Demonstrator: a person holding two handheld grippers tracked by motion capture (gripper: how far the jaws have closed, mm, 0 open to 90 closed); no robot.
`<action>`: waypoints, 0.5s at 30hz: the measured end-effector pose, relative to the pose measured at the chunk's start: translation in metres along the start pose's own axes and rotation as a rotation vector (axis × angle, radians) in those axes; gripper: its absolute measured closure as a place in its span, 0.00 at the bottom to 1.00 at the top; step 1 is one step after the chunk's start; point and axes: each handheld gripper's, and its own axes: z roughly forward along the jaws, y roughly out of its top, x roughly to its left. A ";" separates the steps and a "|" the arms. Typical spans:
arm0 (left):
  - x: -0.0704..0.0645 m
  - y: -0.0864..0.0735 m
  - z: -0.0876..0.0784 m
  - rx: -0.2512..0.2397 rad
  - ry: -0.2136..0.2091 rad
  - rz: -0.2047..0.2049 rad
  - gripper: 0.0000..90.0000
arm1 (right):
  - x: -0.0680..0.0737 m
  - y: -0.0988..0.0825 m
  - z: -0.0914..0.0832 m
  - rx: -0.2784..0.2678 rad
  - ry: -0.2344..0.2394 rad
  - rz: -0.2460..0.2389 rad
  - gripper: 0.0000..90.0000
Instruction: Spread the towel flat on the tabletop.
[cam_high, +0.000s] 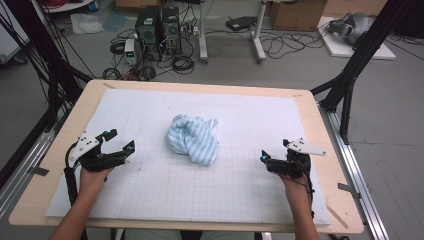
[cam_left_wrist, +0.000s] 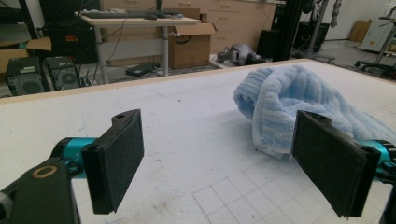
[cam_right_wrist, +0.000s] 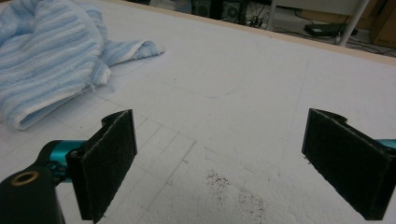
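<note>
Fingers: both pairs of pads stand wide apart, released, with nothing between them.
Left gripper: low over the mat at its left side, well apart from the towel.
Right gripper: low over the mat at its right side, also well apart from the towel.
Towel: light blue with stripes, crumpled in a heap near the middle of the mat, between the two grippers.
Mat: white with a grid, covers the wooden table.

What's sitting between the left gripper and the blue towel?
Nothing: in the high view, bare white mat separates the left gripper from the towel.
</note>
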 end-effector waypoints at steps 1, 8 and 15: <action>0.000 0.000 0.000 0.002 0.001 0.001 0.20 | 0.000 0.000 0.000 -0.003 0.002 0.002 0.10; 0.000 -0.001 0.001 0.005 -0.002 -0.001 0.20 | 0.000 0.000 0.000 -0.007 0.001 -0.005 0.10; -0.001 0.000 0.004 0.017 -0.009 0.009 0.20 | 0.001 -0.001 0.003 -0.009 0.029 0.007 0.10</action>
